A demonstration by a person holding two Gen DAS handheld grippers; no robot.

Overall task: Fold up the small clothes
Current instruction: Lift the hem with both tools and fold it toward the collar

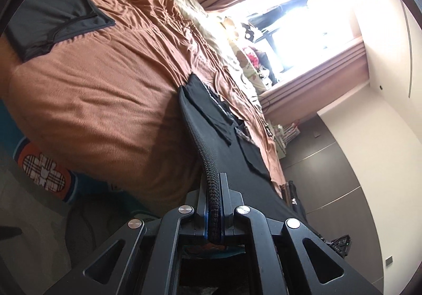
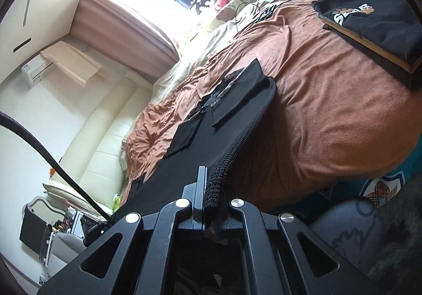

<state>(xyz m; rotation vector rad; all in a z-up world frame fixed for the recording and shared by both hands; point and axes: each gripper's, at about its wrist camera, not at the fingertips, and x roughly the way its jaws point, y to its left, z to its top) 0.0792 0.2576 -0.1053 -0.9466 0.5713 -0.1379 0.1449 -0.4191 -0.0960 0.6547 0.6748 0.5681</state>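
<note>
Both claws, L (image 1: 214, 205) & R (image 2: 211, 197), clamp black garment (image 1: 237, 163) over bed (image 1: 105, 89).

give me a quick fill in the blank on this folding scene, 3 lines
1. Both the left hand-held gripper and the right hand-held gripper are shut on the ____ garment.
2. The garment stretches over a bed with a ____ blanket.
3. In the right wrist view, a stack of folded clothes lies on the ____.

Missing words: black; brown; bed

Partial "…AR" on folded black shirt (image 2: 369, 12)
</note>
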